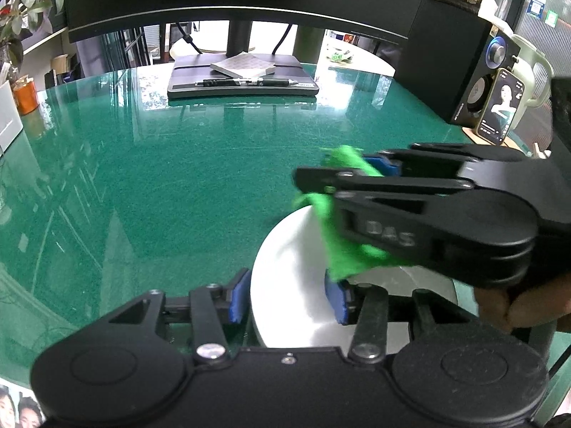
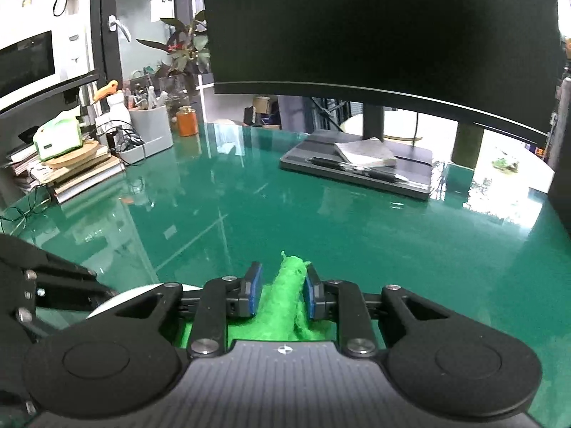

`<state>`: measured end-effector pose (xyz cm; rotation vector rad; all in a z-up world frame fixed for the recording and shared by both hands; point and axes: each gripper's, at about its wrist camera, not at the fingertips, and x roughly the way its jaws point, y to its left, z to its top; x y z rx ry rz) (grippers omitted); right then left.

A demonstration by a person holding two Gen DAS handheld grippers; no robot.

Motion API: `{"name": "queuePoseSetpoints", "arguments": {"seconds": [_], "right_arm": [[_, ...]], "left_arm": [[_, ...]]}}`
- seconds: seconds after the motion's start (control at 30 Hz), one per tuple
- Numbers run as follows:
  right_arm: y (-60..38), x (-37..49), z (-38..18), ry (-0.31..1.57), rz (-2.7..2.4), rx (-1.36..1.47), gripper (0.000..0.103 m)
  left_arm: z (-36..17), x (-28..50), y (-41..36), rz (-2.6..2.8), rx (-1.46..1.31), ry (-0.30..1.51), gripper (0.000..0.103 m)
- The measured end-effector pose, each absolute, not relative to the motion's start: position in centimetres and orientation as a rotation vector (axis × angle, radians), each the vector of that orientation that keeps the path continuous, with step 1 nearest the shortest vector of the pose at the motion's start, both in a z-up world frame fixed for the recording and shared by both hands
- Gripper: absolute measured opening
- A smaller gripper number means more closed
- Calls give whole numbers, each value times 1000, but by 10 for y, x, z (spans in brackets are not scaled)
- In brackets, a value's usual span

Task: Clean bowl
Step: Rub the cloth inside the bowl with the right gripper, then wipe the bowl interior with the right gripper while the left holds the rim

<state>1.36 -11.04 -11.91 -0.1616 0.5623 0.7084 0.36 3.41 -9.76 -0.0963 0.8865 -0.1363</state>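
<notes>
Left claw (image 1: 287, 299) pinches the white bowl (image 1: 292, 278) by its rim, on the green worktop (image 1: 160, 178) before the monitor stand (image 1: 242, 75). Right claw (image 2: 281, 294) grips a green cloth (image 2: 285, 306); only the left view shows the cloth touching the bowl's interior.

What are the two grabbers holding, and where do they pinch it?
The left gripper pinches the white bowl by its rim. The right gripper pinches the green cloth by a bunched-up part.
</notes>
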Motion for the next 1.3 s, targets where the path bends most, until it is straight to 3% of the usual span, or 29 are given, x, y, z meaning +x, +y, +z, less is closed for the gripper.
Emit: {"name": "queuePoseSetpoints", "arguments": {"seconds": [0.47, 0.8, 1.3], "right_arm": [[-126, 15, -117, 626, 625, -112, 23], [-127, 10, -117, 619, 611, -107, 20], [-122, 4, -120, 579, 600, -110, 21]], "left_arm": [[-98, 3, 33, -131, -88, 885, 50], [-99, 3, 31, -123, -70, 886, 61], [-99, 2, 31, -124, -64, 889, 62]]}}
